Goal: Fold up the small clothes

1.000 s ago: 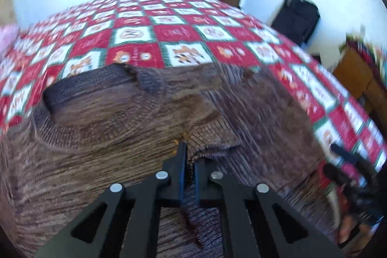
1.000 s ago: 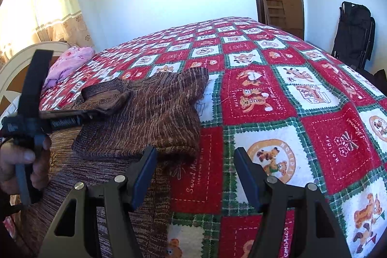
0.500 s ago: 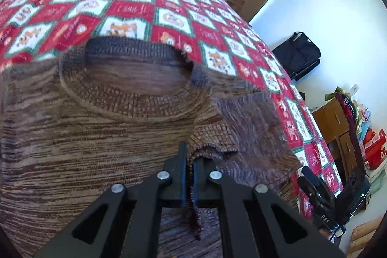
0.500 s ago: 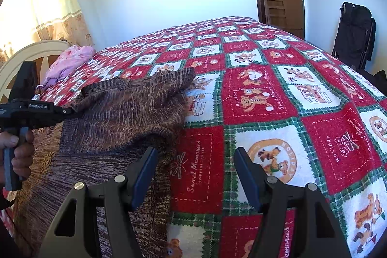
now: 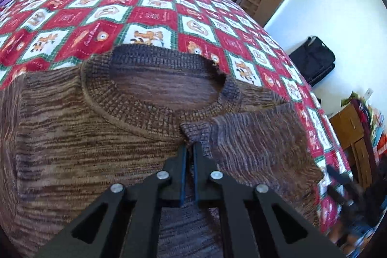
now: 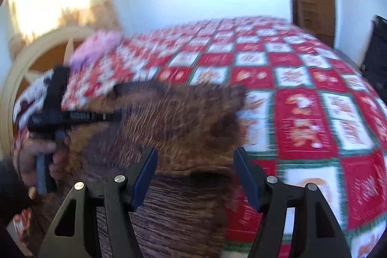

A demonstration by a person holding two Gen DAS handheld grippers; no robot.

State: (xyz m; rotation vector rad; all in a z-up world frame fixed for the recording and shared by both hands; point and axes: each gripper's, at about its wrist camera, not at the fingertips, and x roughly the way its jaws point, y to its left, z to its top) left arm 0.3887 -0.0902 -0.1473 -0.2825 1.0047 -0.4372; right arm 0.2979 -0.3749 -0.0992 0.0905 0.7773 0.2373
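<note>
The left gripper (image 5: 189, 149) is angled downward, its jaws closed to a narrow slit with knit fabric pinched at the fingertips. In the right wrist view it is seen side-on at the left, its handle gripped by a hand (image 6: 40, 156). The right gripper (image 6: 196, 156) is angled downward with its jaws held wide apart; nothing is pressed between its blue pads (image 6: 145, 175).
</note>
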